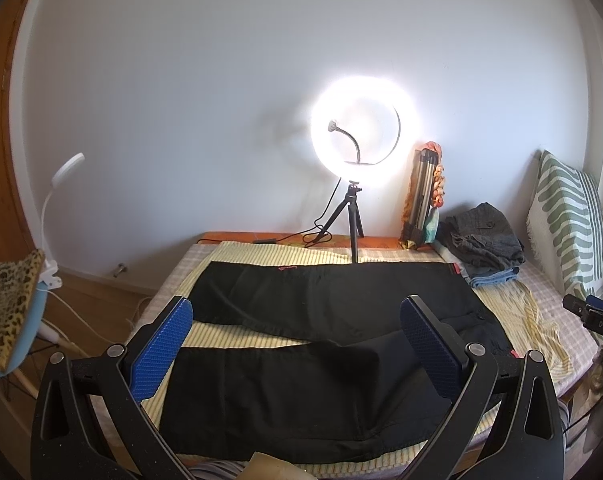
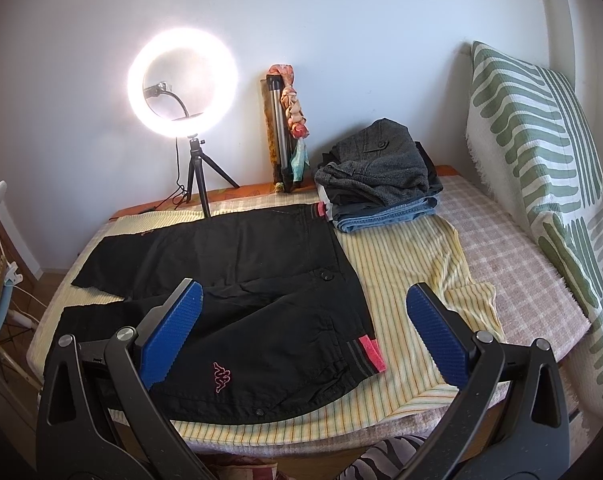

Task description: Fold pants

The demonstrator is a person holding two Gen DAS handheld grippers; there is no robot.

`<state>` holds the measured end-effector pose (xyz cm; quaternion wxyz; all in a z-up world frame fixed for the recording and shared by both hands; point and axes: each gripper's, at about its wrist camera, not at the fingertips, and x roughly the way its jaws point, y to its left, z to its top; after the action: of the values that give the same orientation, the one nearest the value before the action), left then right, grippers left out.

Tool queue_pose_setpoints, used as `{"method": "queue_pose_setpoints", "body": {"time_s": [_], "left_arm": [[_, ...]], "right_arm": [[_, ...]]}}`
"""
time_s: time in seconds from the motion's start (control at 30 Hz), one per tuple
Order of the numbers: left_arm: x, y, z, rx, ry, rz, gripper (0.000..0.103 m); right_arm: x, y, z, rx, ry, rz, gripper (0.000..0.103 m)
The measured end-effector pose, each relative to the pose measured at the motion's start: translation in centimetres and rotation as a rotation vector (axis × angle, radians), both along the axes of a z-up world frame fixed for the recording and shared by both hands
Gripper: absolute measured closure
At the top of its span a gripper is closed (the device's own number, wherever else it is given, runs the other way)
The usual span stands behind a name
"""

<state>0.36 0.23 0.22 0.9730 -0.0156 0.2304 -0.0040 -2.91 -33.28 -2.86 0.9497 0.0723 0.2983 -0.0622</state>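
Observation:
Black pants (image 1: 301,344) lie flat on a yellow striped cloth (image 1: 237,338) on the bed, legs to the left and waist to the right. In the right wrist view the pants (image 2: 237,280) show a pink logo and a pink waistband tab (image 2: 371,350). My left gripper (image 1: 297,342) is open and empty, above the near leg. My right gripper (image 2: 305,328) is open and empty, above the waist end. The right gripper also shows at the right edge of the left wrist view (image 1: 591,314).
A lit ring light on a tripod (image 1: 355,216) stands at the bed's far edge. A stack of folded clothes (image 2: 381,184) lies far right. A green striped pillow (image 2: 541,168) leans at the right. A folded tripod (image 2: 281,132) leans on the wall. A chair (image 1: 5,312) stands left.

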Motion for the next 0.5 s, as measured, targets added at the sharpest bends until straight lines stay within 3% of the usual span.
{"method": "queue_pose_setpoints", "body": {"time_s": [0.5], "left_arm": [[0.27, -0.17, -0.27, -0.006, 0.013, -0.01, 0.0]], "right_arm": [[0.13, -0.1, -0.28, 0.01, 0.004, 0.007, 0.0]]}}
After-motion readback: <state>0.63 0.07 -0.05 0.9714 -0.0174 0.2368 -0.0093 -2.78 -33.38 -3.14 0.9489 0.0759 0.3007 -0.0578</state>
